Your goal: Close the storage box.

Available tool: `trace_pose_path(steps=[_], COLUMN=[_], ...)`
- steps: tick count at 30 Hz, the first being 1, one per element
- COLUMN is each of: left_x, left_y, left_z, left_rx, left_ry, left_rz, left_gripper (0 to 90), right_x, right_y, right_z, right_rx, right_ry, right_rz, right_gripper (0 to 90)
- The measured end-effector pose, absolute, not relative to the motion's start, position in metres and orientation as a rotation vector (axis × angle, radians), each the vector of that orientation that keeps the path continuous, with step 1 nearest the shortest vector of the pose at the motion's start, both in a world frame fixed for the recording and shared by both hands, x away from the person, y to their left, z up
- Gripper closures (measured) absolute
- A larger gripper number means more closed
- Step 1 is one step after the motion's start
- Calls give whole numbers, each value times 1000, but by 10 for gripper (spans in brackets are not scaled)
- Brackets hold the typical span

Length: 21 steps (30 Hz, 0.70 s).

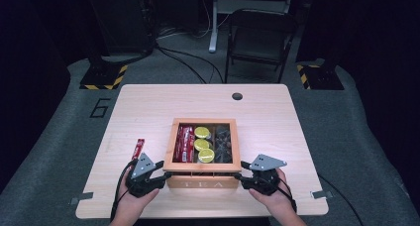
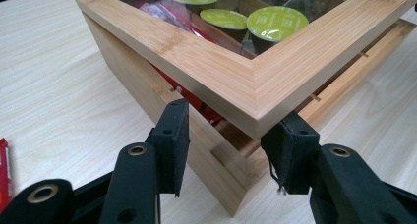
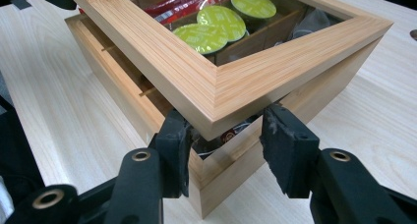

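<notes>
A bamboo tea box (image 1: pixel 203 182) marked TEA stands at the table's near middle. Its glass-windowed lid (image 1: pixel 171 142) is tilted, with the front edge lifted off the box. Under the glass lie red sachets (image 1: pixel 184 144), green-topped capsules (image 1: pixel 202 144) and dark capsules (image 1: pixel 223 139). My left gripper (image 1: pixel 166 175) is at the lid's front left corner (image 2: pixel 255 101), which sits wedged between its pads. My right gripper (image 1: pixel 236 175) clasps the front right corner (image 3: pixel 216 98) the same way. A hand holds each gripper.
One red sachet (image 1: pixel 138 148) lies loose on the table (image 1: pixel 148 107) left of the box, just beyond the left gripper. A dark round hole (image 1: pixel 237 95) is near the table's far edge. A folding chair (image 1: pixel 260 37) stands behind the table.
</notes>
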<state>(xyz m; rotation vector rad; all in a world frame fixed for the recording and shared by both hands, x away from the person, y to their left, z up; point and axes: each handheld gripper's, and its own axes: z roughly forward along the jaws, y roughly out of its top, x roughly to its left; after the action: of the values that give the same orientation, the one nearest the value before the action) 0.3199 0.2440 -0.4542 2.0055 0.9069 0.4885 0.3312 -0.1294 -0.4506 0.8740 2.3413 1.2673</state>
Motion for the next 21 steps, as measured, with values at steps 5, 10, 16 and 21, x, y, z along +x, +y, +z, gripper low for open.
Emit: trace_pose_path(steps=[5, 10, 16, 21], left_x=[320, 320, 320, 319], left_y=[245, 245, 245, 243], left_z=[-458, -460, -462, -463], left_rx=[2010, 2016, 2021, 2032], left_ry=[906, 915, 909, 901], left_rz=[484, 468, 444, 448], left_gripper=[541, 537, 491, 490], right_x=[330, 330, 330, 330], right_y=[-128, -128, -128, -127], right_z=[-454, -456, -458, -459], right_rx=[869, 874, 874, 885], right_ry=[2354, 2364, 2371, 2386], right_rz=[1259, 1252, 1252, 1241], right_gripper=[542, 526, 517, 515])
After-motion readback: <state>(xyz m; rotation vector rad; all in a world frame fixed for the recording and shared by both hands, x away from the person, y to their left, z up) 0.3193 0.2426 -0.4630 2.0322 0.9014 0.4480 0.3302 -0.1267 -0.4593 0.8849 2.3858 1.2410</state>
